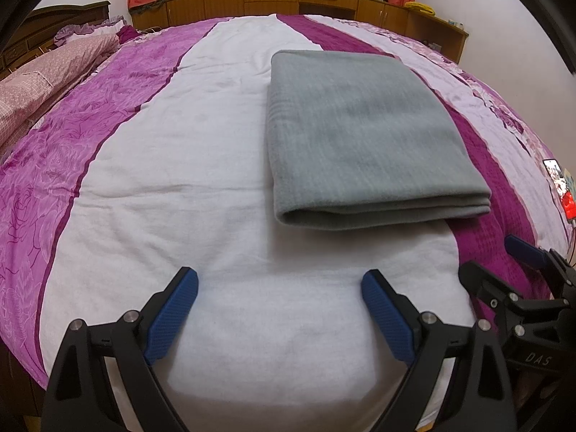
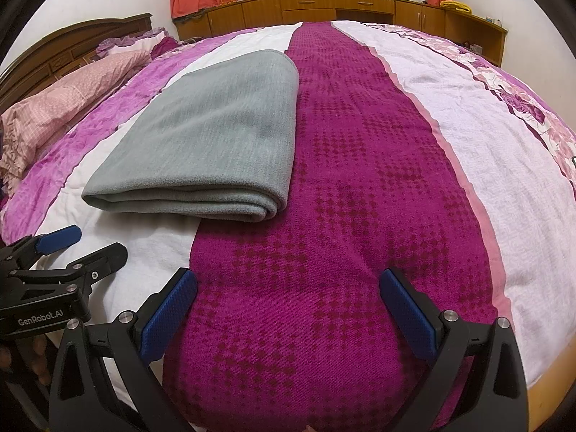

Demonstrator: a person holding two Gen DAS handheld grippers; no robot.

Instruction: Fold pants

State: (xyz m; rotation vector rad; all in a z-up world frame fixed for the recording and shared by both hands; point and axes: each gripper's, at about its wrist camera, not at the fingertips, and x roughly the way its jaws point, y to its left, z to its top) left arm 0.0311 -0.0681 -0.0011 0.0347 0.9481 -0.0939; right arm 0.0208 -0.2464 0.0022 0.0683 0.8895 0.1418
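Here, the pants (image 1: 363, 133) lie folded into a flat grey rectangle on the bed (image 1: 201, 187), and they are your landmark for everything else. Their thick folded edge, with the layers stacked, faces you; the far edge points toward the wooden cabinets (image 1: 288, 0) under the window. The pants rest mostly on the quilt's white stripe, with their right side lying over the dark magenta stripe (image 2: 324, 180).

Your left tongs (image 1: 280, 284) hover just short of the pants' near edge, over the white stripe, touching nothing. They stand wide apart, with the blue pads (image 1: 172, 316) empty.

Your right tongs (image 2: 288, 284) sit to the right of the pants and nearer to you, above the magenta stripe. They too are spread wide and hold nothing.

Each pair of tongs shows at the edge of the other's view, so the two are close side by side, both on your side of the pants.

Left of the pants, at the head of the bed, lie pink pillows (image 2: 61, 97) against the dark headboard (image 2: 72, 43).
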